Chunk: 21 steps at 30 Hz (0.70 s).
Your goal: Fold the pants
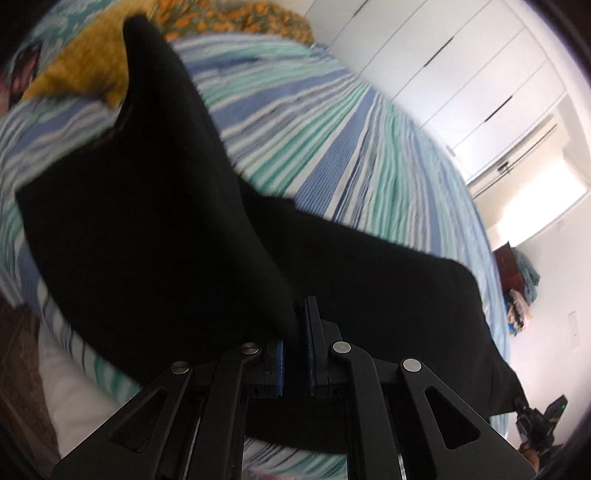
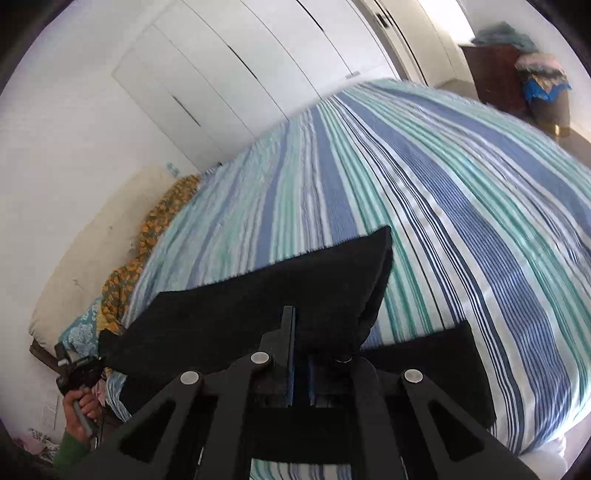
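Observation:
Black pants (image 1: 155, 236) hang above the striped bed (image 1: 332, 122), lifted at two points. My left gripper (image 1: 297, 325) is shut on one end of the pants edge; the cloth drapes over its left finger. My right gripper (image 2: 301, 332) is shut on the other end of the black pants (image 2: 266, 295), with cloth hiding its right finger. The stretched edge runs between the two grippers. The right gripper also shows at the lower right of the left wrist view (image 1: 535, 424), and the left gripper, in the person's hand, at the lower left of the right wrist view (image 2: 75, 373).
The blue, teal and white striped bedspread (image 2: 424, 184) covers the bed. A yellow garment (image 1: 85, 70) and an orange flowered cloth (image 1: 229, 18) lie at the head end. White wardrobe doors (image 2: 240, 66) line the wall. A dark dresser (image 2: 495, 74) with piled clothes stands beyond.

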Each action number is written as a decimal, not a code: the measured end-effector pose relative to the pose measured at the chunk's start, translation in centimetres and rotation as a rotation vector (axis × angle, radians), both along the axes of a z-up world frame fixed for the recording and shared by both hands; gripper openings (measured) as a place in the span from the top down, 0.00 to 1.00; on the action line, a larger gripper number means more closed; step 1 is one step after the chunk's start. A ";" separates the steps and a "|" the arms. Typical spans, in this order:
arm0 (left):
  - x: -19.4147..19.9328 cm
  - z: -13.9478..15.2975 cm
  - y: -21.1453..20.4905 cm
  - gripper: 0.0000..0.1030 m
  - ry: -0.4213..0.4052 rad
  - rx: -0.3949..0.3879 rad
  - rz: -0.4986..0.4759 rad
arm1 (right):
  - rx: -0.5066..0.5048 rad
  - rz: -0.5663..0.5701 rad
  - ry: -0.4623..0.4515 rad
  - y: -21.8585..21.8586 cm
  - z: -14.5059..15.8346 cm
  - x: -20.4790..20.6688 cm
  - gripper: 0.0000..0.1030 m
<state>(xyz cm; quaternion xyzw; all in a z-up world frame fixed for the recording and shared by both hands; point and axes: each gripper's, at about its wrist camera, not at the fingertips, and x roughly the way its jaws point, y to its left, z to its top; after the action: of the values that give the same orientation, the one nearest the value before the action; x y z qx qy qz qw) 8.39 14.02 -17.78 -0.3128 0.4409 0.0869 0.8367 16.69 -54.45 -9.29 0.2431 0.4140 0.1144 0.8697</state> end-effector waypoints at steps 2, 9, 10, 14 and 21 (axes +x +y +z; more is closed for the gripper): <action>-0.8 -3.6 -1.3 0.94 0.069 -0.006 -0.001 | -0.007 -0.050 0.180 -1.4 -5.0 -0.5 0.94; 0.8 -4.0 -2.9 0.94 0.044 0.005 -0.021 | -0.050 -0.149 0.281 -3.6 -8.8 -2.0 0.94; 0.4 -4.0 -3.5 0.94 0.047 0.013 -0.026 | -0.087 -0.141 0.276 -3.3 -8.5 -1.9 0.94; 0.8 -4.9 -4.4 0.92 0.064 0.015 -0.037 | -0.110 -0.179 0.319 -3.7 -9.0 -2.5 0.94; 1.1 -4.8 -5.0 0.96 0.023 0.008 -0.023 | -0.135 -0.198 0.356 -4.0 -9.2 -2.6 0.94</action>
<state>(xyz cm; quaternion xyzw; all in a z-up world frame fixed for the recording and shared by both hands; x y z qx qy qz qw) 9.50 9.07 -22.55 -0.3035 0.4540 0.0827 0.8337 14.08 -58.46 -18.48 0.2401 0.5418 -0.0445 0.8042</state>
